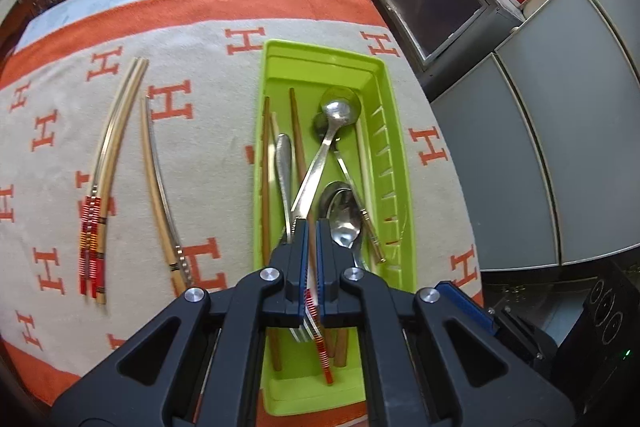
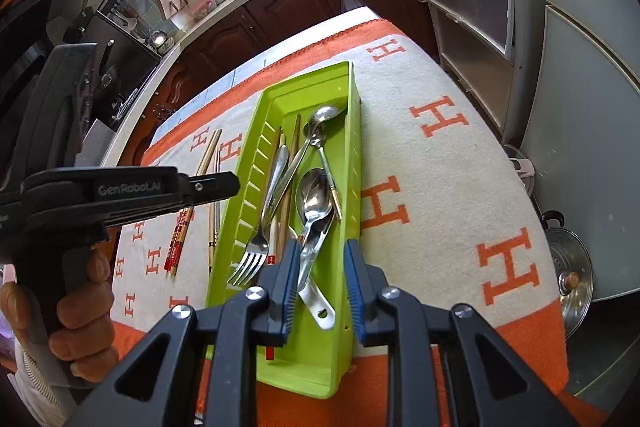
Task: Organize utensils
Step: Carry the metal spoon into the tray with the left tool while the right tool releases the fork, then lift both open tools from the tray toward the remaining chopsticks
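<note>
**Utensil sort: tray part-filled, chopsticks outstanding**

Green tray (image 1: pixel 394 131) sits centre frame on the H-pattern cloth (image 1: pixel 200 155). Inside: spoons, a fork (image 2: pixel 250 259), brown chopsticks, one red-striped chopstick (image 1: pixel 320 351), all loosely overlapped.

Left gripper (image 1: pixel 311 227), lower centre of left wrist view, hangs over the tray's near end. Jaws nearly together, narrow gap; striped chopstick shows in the gap below, but whether it is clamped or merely lies beneath, cannot tell. Right gripper (image 2: pixel 322 251), lower centre of right wrist view, jaws apart, straddling spoon handles, gripping nothing.

Outstanding: striped chopstick bundle (image 1: pixel 96 227) and a pale pair (image 1: pixel 160 195), left of tray on the cloth, well apart from it.

Judgement: next pickup should take each bundle near mid-length, lengthwise alignment w/ tray, lay beside existing chopsticks, not across spoons.

View diffs: right wrist view alone shows the left gripper's outside and the hand (image 2: pixel 80 307) holding it, at lower left. Left wrist view alone shows full length of the loose chopsticks.
</note>
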Motion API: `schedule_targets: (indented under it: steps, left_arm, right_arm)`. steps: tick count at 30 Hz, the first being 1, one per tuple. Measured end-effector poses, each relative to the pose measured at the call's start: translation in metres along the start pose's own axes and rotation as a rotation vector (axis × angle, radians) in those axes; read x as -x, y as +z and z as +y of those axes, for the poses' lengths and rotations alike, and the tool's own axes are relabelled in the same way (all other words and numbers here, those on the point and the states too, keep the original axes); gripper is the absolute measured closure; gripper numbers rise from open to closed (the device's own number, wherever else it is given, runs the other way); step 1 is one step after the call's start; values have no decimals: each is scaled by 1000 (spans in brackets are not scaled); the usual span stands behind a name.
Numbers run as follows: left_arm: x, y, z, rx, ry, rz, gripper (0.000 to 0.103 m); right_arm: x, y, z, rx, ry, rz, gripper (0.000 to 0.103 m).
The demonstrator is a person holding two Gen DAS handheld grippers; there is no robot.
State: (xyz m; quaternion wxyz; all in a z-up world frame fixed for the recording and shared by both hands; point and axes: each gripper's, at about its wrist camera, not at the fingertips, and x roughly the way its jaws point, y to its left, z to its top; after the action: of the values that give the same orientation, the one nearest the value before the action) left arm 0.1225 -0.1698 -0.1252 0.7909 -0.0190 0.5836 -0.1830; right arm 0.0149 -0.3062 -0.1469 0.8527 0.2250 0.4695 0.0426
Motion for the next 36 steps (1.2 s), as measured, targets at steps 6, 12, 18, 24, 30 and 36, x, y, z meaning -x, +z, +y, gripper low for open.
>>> schedule_targets:
  steps: [6,12,18,24,30,36]
  left_arm:
    - [14,-21,10,-35,101,-23,101]
    - [29,-47,26,-45,153,-40,101]
    - [44,-62,41,-45,209,-92,101]
    - [58,-76,65,-24,203,-122,101]
    - [61,-86,92,16,162,-77,101]
    - [67,-89,129,63,204,-94,101]
  right_arm:
    - [-4,-2,3,-10,-7,22,81]
    - [-1,-9,15,25,-21,0,81]
    - [4,-14,37,99,-54,-19,63]
    - [9,-17,54,147,-80,-30,45]
    - [2,-17,68,173,-83,6,42]
    - [-6,-12,98,250,-90,19,42]
